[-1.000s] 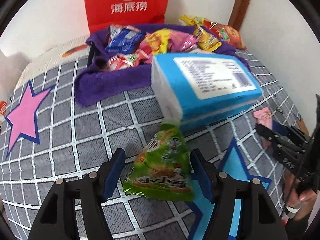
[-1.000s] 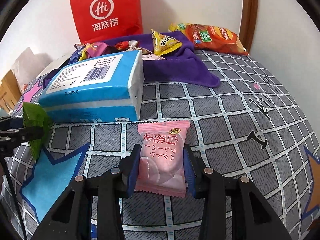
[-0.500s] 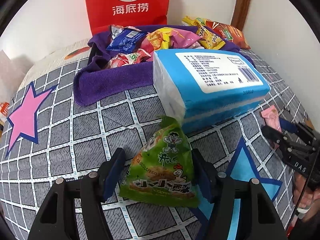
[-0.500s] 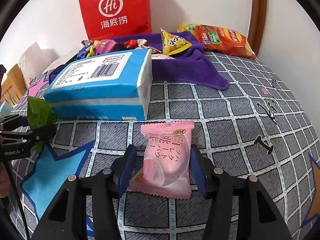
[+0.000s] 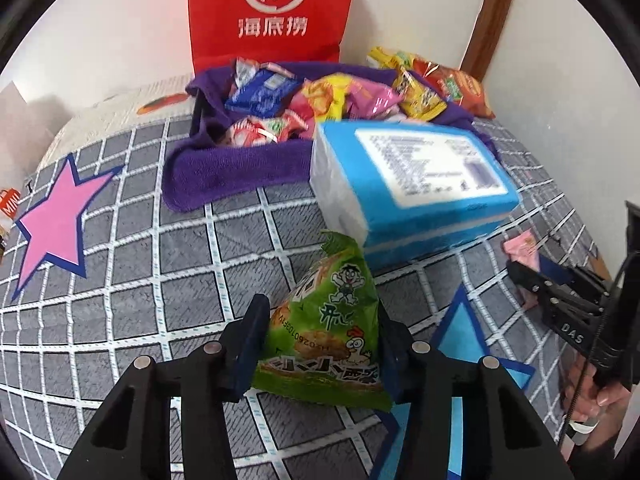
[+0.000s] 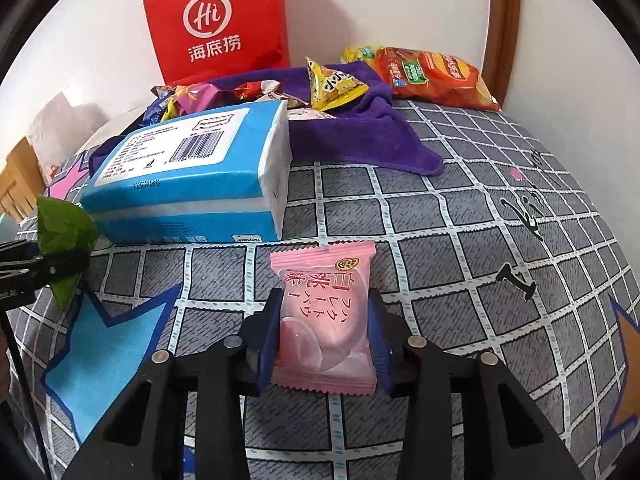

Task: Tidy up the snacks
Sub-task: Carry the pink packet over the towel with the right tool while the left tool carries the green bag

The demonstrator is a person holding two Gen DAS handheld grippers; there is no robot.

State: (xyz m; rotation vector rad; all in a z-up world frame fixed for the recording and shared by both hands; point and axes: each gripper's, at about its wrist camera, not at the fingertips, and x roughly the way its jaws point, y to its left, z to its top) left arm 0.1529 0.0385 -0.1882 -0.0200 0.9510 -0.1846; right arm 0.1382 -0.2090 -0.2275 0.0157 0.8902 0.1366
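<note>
A green triangular snack packet [image 5: 326, 340] stands on the checked bedspread between the blue pads of my left gripper [image 5: 320, 308]. Its jaws are closing, and both pads touch the packet's sides. My right gripper [image 6: 324, 298] has a flat pink snack packet [image 6: 324, 320] between its pads. Those jaws are closing too, and both pads press the packet's edges. The left wrist view shows the right gripper [image 5: 560, 300] at the far right with the pink packet [image 5: 520, 248]. At the far left of the right wrist view are the left gripper [image 6: 48, 268] and the green packet [image 6: 64, 228].
A blue tissue pack [image 5: 420, 184] lies just beyond both packets. Behind it, a tray draped in purple cloth [image 5: 224, 172] holds several snacks. A red paper bag [image 5: 272, 12] leans on the wall. An orange crisp bag [image 6: 432, 76] lies at the back right.
The left jaws have closed in from a wide gap onto the green packet, which now stands more upright. The right jaws widened briefly, then closed back on the pink packet.
</note>
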